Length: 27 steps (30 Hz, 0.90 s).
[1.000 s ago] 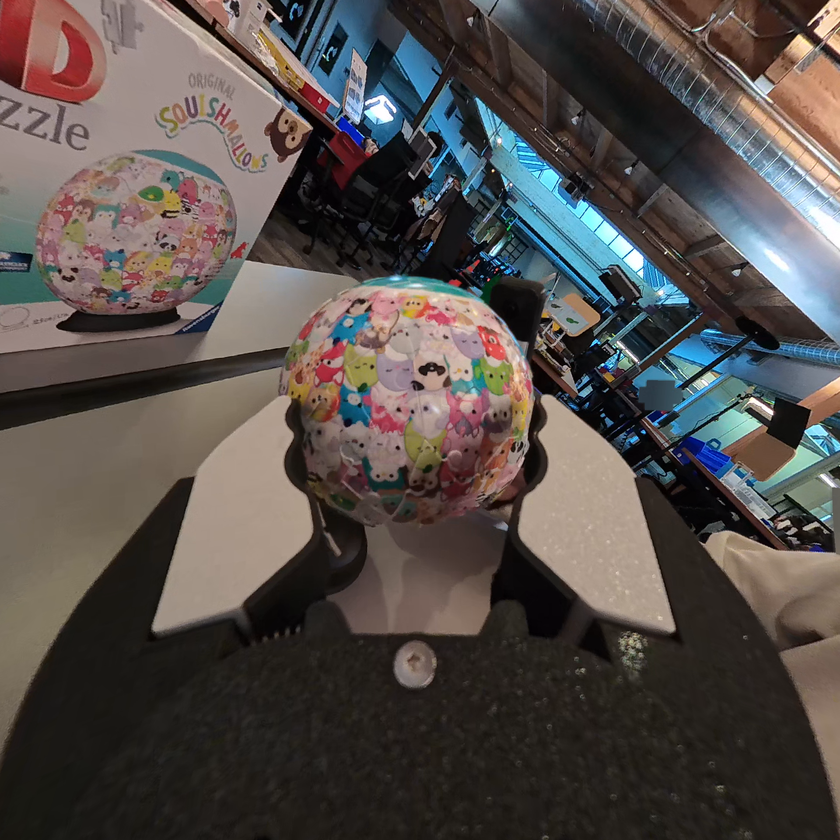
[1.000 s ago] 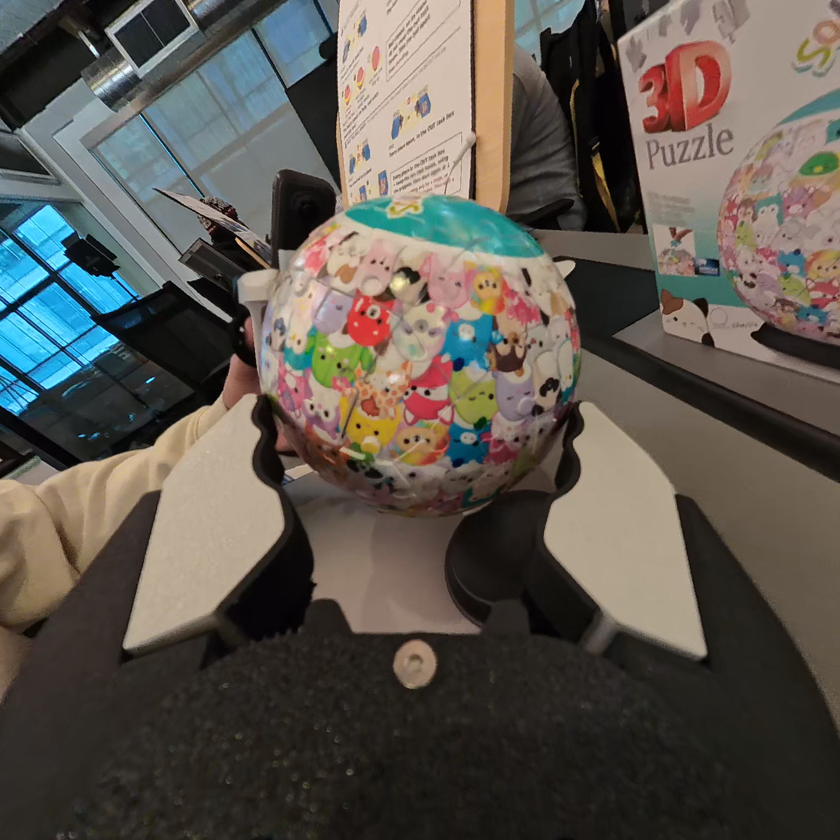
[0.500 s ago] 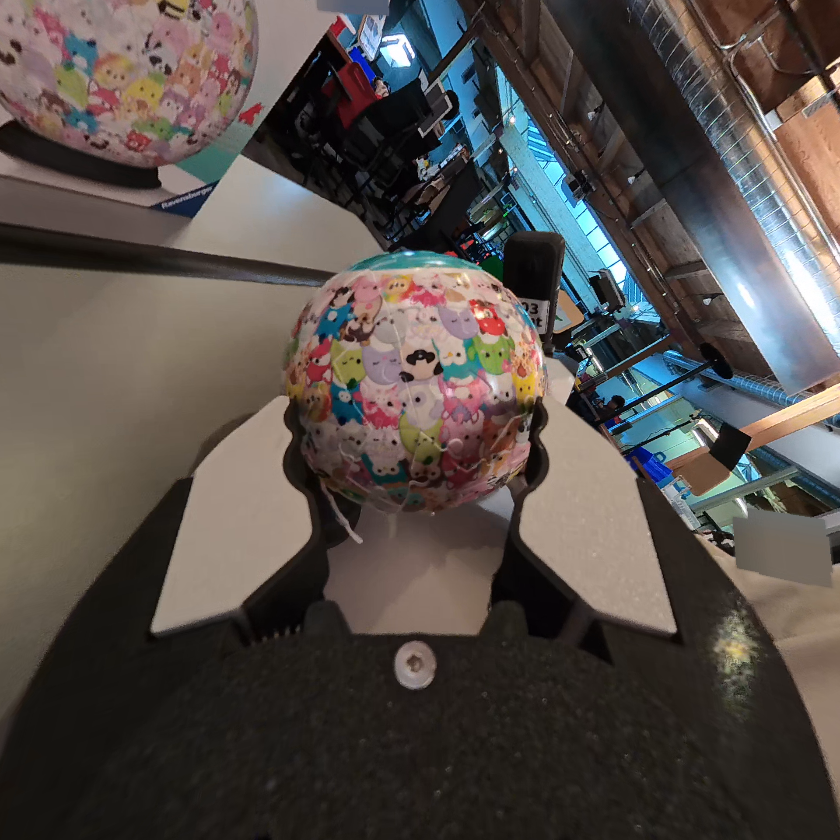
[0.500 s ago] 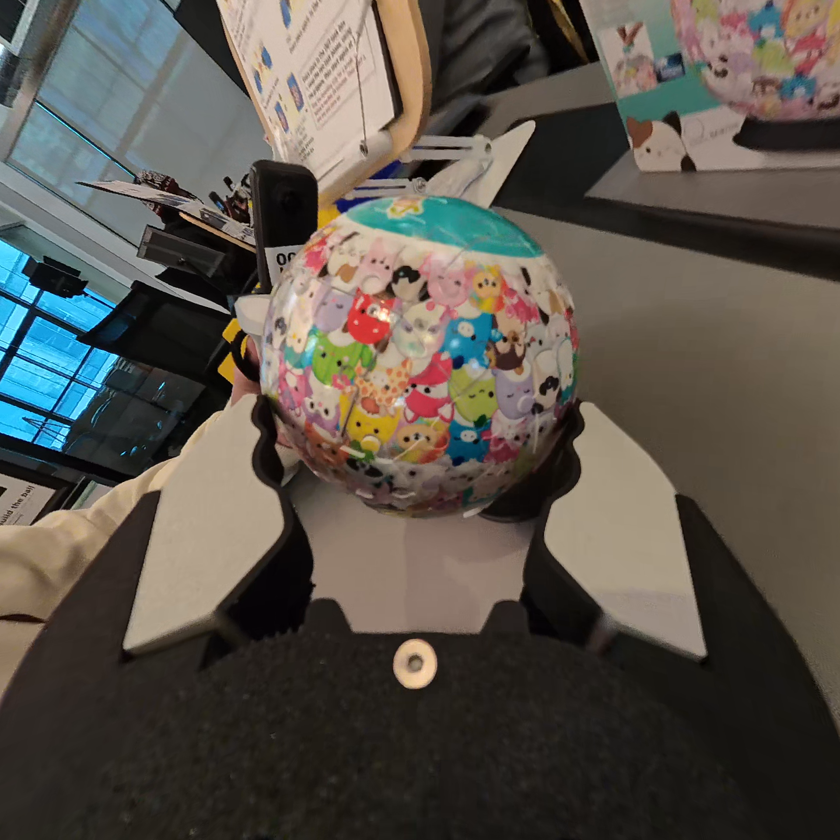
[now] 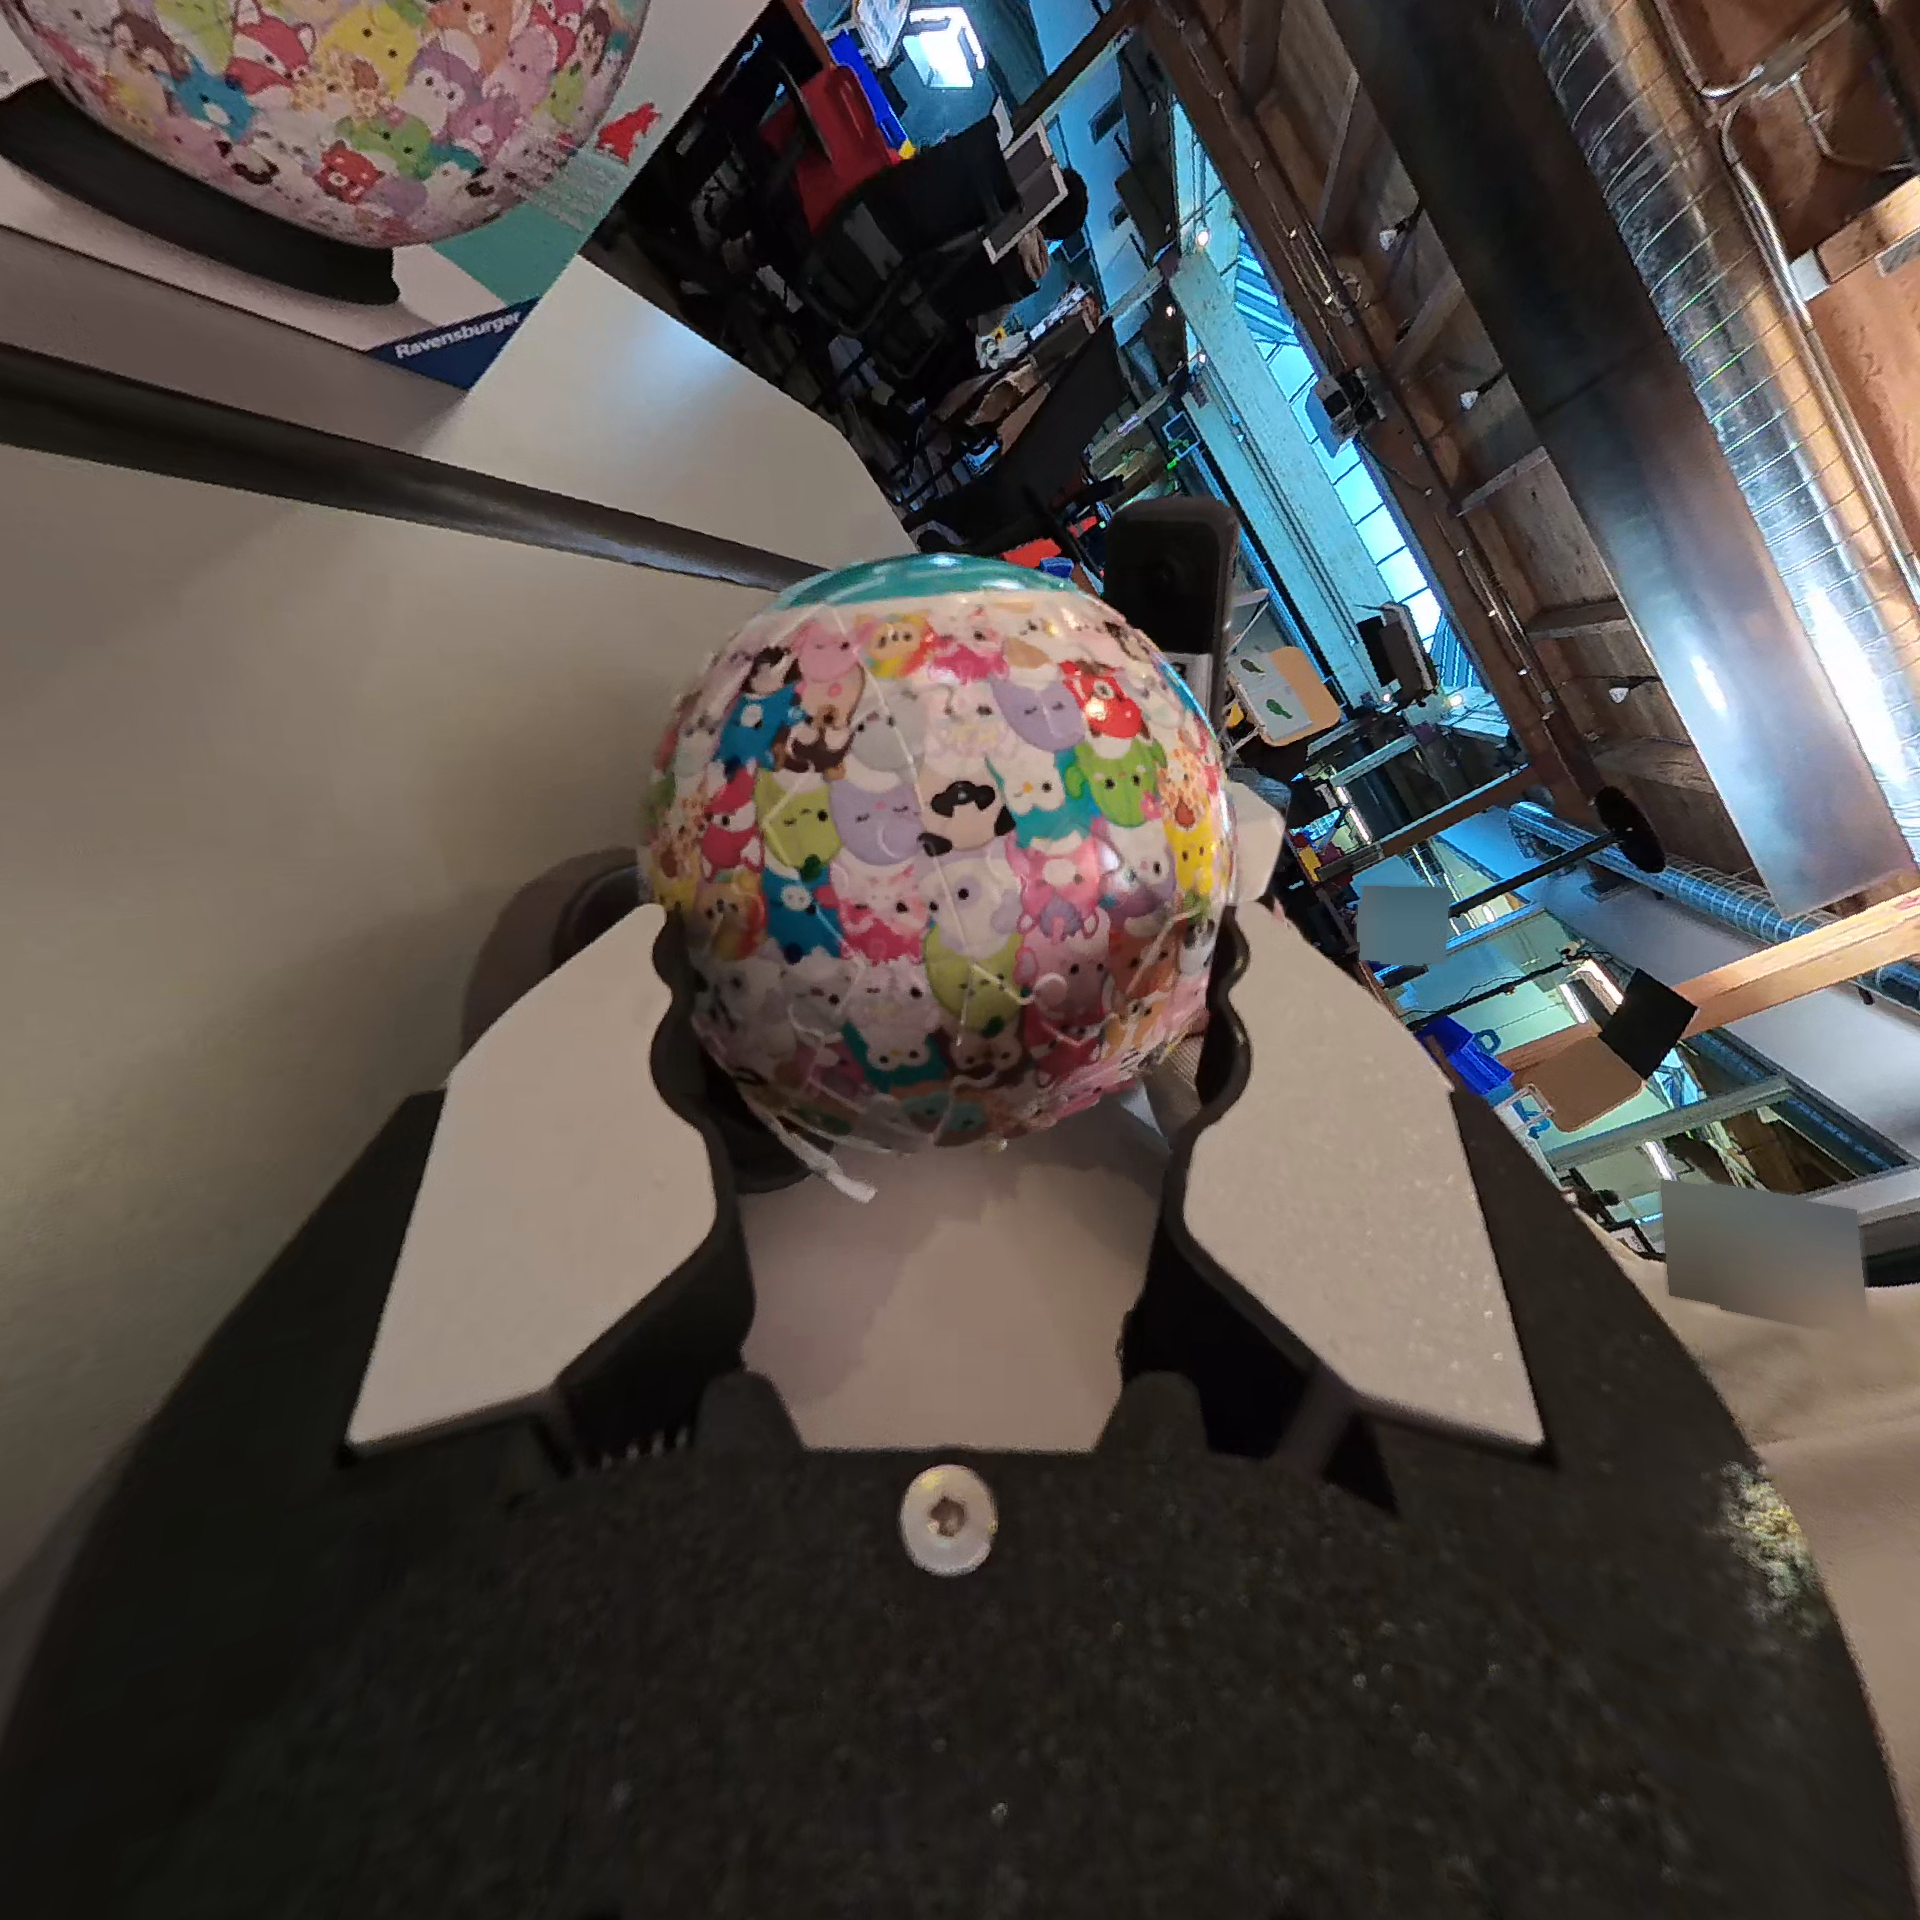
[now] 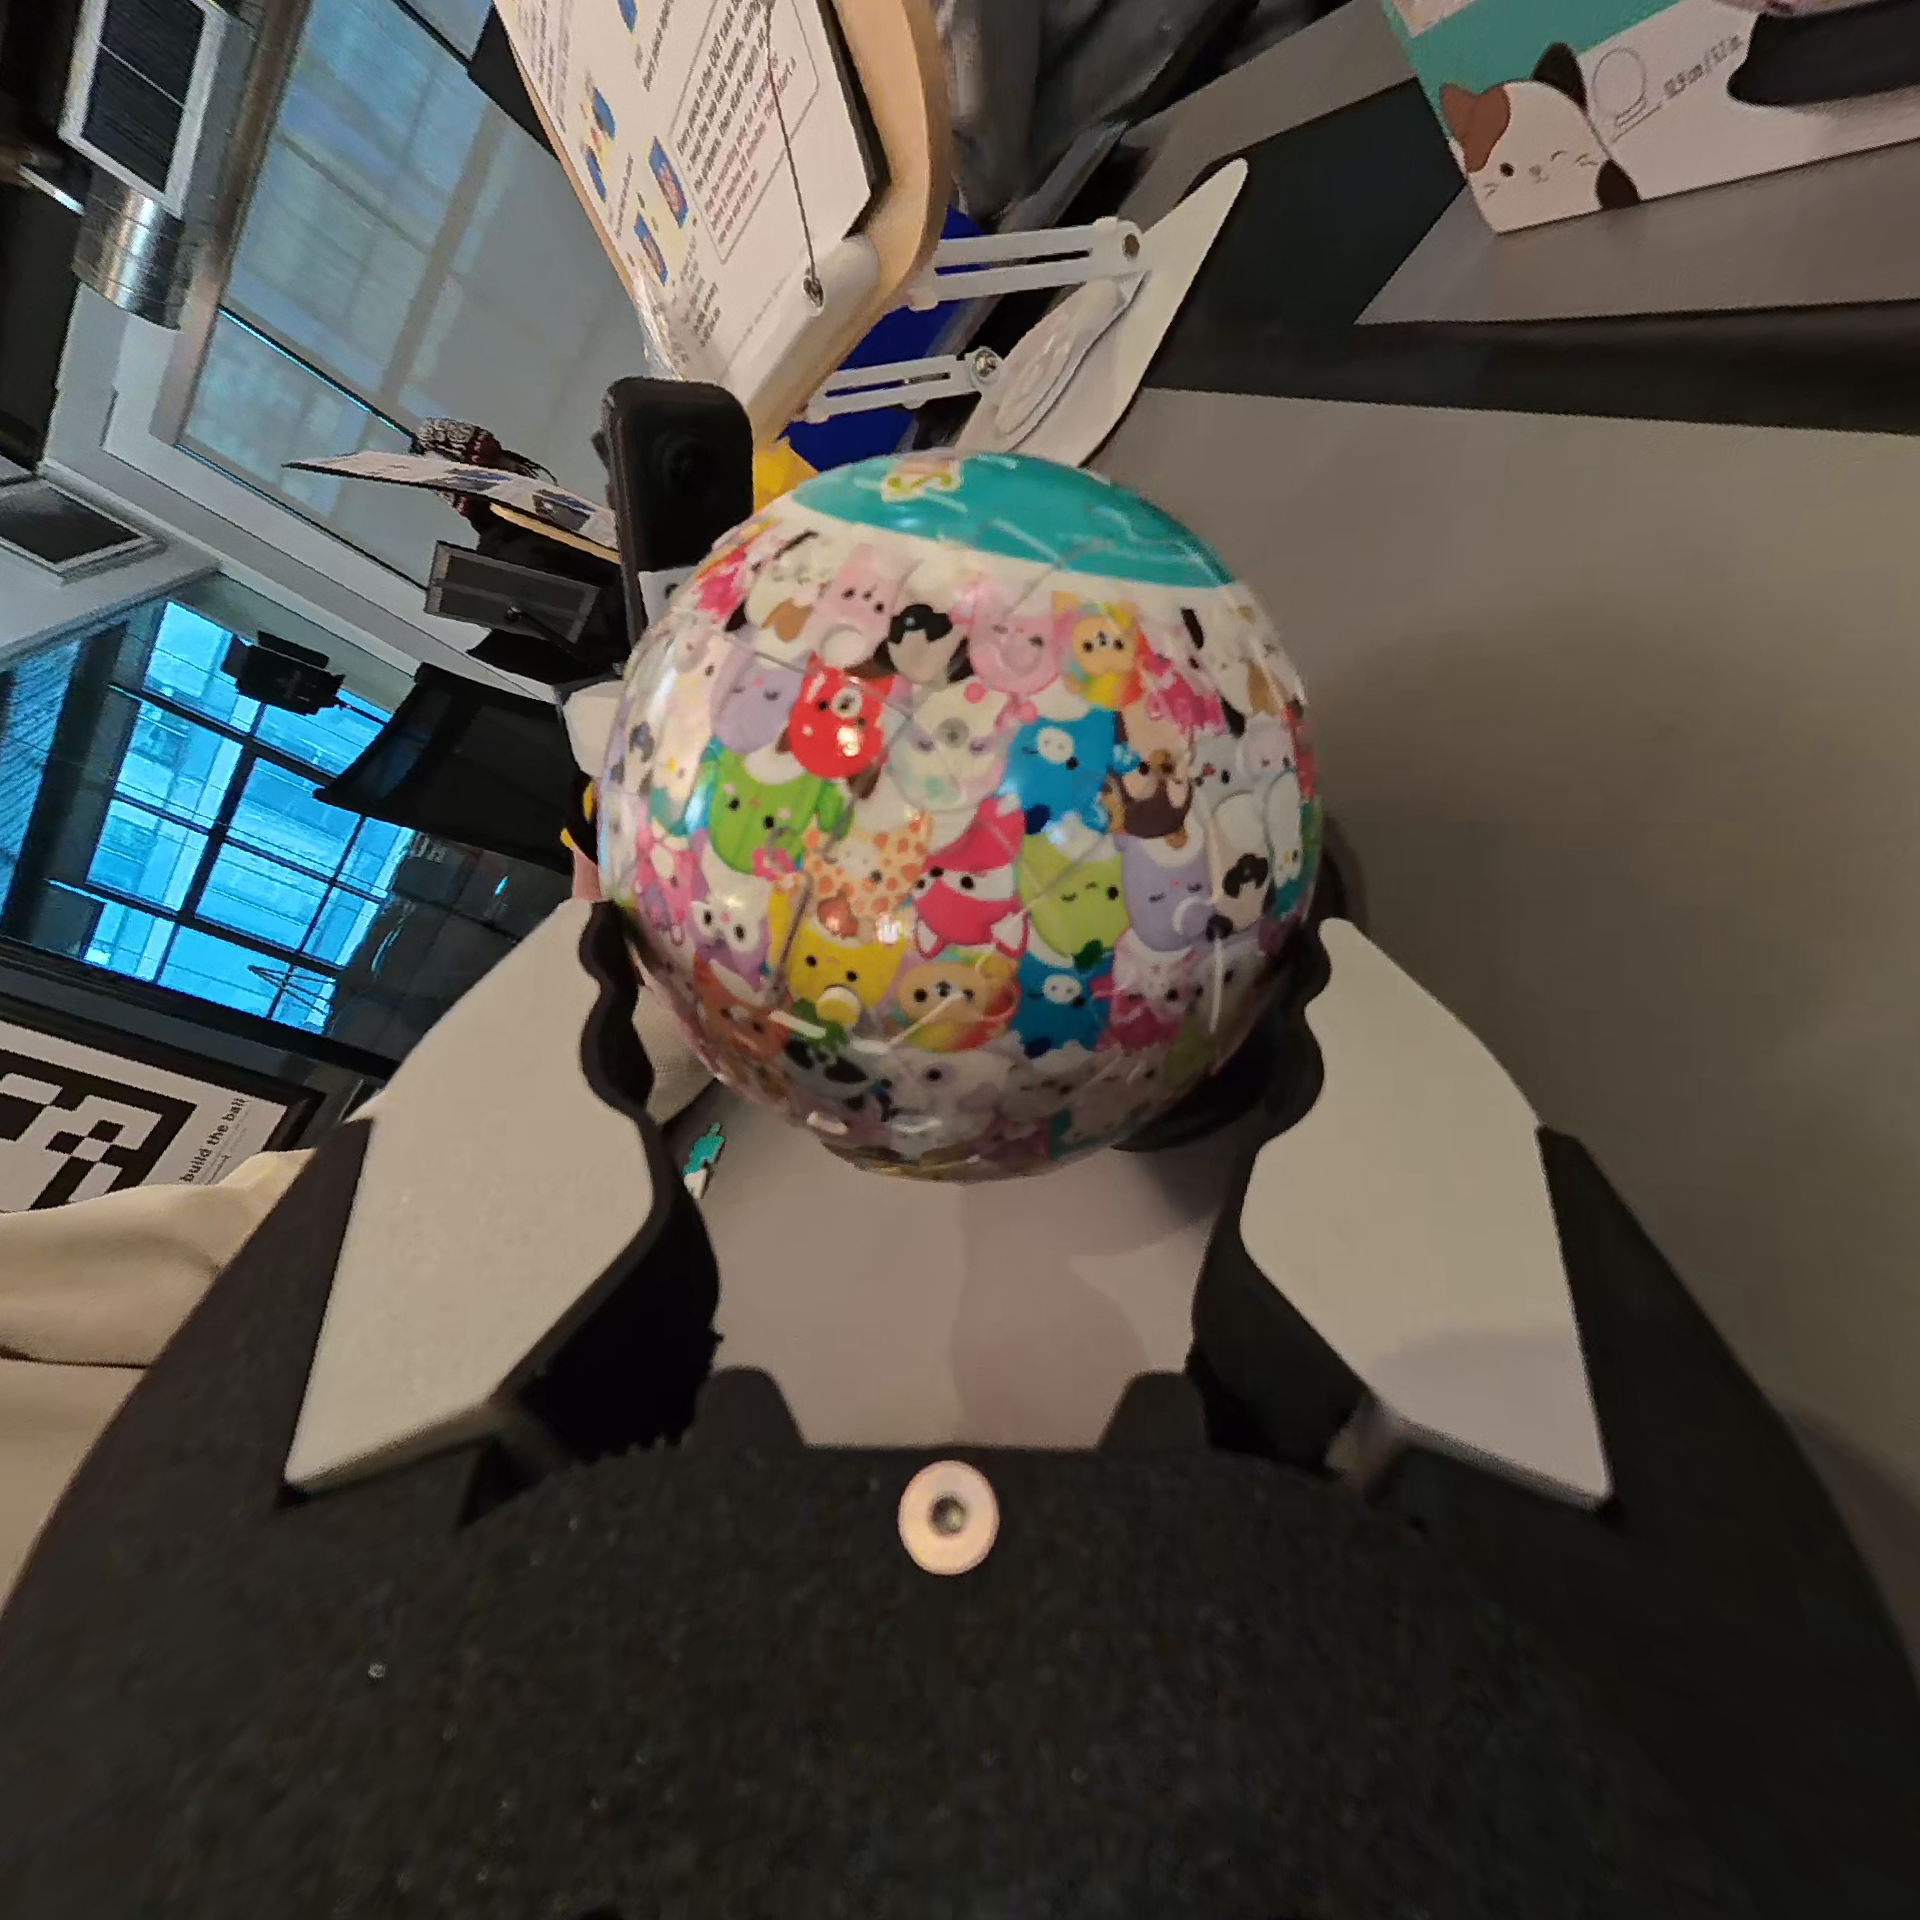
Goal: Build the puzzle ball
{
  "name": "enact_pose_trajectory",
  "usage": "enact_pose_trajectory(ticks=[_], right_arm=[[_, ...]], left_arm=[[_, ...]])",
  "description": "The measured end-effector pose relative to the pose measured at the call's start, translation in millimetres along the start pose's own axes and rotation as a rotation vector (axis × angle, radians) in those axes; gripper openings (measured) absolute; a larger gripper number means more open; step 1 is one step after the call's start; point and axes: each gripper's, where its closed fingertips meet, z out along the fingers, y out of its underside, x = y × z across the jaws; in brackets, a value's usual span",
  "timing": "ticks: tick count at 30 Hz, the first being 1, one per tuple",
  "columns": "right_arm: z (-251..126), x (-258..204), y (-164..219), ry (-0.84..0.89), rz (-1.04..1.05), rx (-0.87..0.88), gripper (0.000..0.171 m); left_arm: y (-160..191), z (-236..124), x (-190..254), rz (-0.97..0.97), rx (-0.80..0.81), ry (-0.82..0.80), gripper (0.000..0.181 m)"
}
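above the tabletop (image 5: 260, 727), both the left hand-held gripper (image 5: 940, 997) and the right hand-held gripper (image 6: 956, 997) clamp the puzzle ball (image 5: 940, 873), likely steadying it from opposite sides.

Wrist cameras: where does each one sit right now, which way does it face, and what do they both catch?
Left wrist view: sits on the left claw, looks along its fingers at the puzzle ball; right claw's camera and a cream sleeve behind.
Right wrist view: sits on the right claw, faces the ball from the opposite side; left claw's camera, cream sleeve lower left.
Shared: the ball, table, puzzle box.
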Motion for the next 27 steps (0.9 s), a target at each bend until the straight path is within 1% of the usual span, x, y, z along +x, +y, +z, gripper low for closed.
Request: enact_pose_trajectory(ticks=[4, 6, 11, 18, 24, 27], right_arm=[[-3, 1, -2, -0.025, 0.012, 0.04, 0.116], [-5, 1, -3, -0.028, 0.004, 0.057, 0.113], [-6, -2, -7, -0.033, -0.029, 0.08, 0.114], [-12, -5, -7, 0.011, -0.105, 0.073, 0.109], [-12, -7, -6, 0.02, -0.113, 0.077, 0.11], [-20, -6, -7, 0.069, -0.164, 0.095, 0.108]], left_arm=[[1, 0, 1, 0.002, -0.005, 0.003, 0.092], [2, 0, 0, 0.004, -0.005, -0.003, 0.094], [2, 1, -3, 0.011, -0.005, -0.013, 0.094], [3, 1, -3, 0.018, 0.0, -0.008, 0.094], [4, 0, -3, 0.02, -0.002, -0.002, 0.094], [5, -3, -2, 0.022, -0.003, 0.0, 0.092]])
